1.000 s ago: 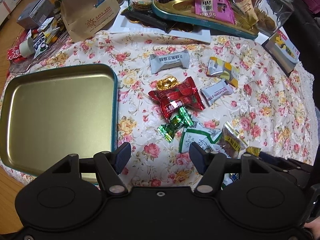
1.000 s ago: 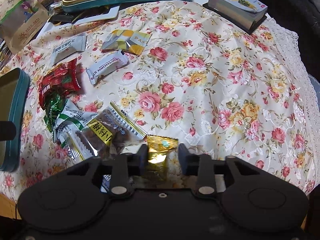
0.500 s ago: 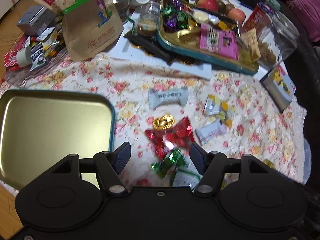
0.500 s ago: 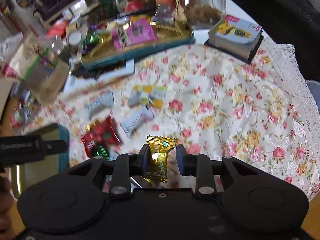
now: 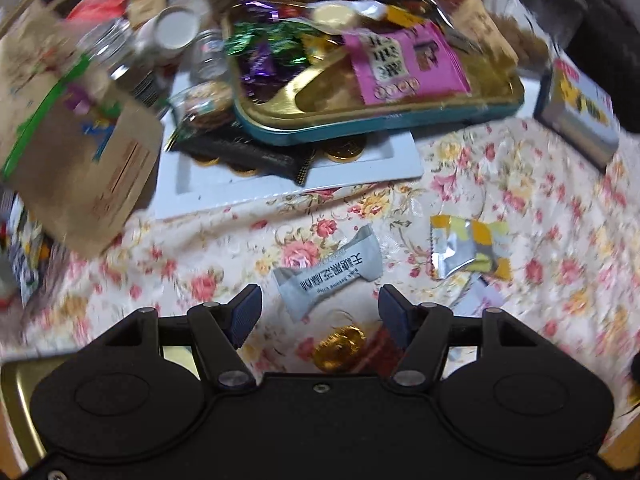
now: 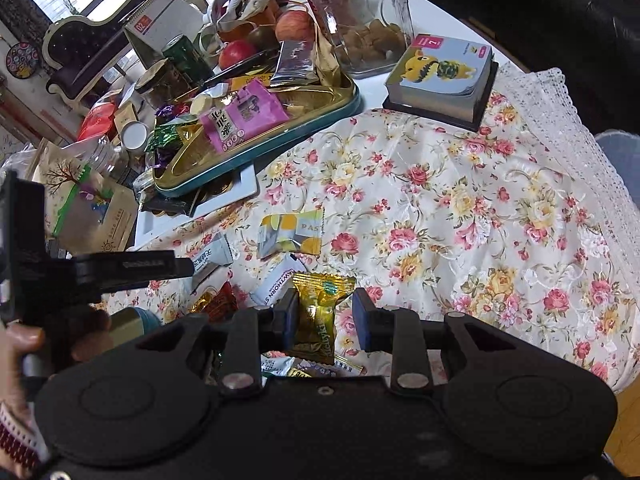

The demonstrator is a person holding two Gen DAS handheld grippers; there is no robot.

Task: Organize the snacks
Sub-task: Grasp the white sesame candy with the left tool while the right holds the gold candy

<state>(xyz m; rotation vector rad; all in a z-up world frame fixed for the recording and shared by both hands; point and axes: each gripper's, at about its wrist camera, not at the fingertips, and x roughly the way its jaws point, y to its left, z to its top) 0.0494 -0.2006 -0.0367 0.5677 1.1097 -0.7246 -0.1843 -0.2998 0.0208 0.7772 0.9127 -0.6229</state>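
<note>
My right gripper [image 6: 325, 316] holds a gold-wrapped candy [image 6: 318, 312] above the floral cloth. Its left pad touches the candy; the right pad stands slightly off it. My left gripper [image 5: 320, 312] is open and empty, low over a grey-white wrapped snack [image 5: 332, 272] and a gold coin candy [image 5: 340, 348]. A yellow and silver packet [image 5: 468, 252] lies to the right, also in the right wrist view [image 6: 290, 232]. The empty gold tin [image 5: 16, 396] shows only at the lower left edge. The left gripper also shows in the right wrist view [image 6: 132, 266].
A teal-rimmed gold tray [image 5: 380, 124] full of snacks sits at the back, also in the right wrist view [image 6: 256, 148]. A brown paper bag [image 5: 80, 168], jars, a glass jar [image 6: 360, 16] and a small book [image 6: 444, 72] crowd the far side. A white hawthorn bar [image 6: 280, 284] and red packet [image 6: 220, 304] lie close.
My left gripper has moved forward over the loose snacks toward the back tray, still open. My right gripper has lifted the gold candy off the cloth and carried it up and back.
</note>
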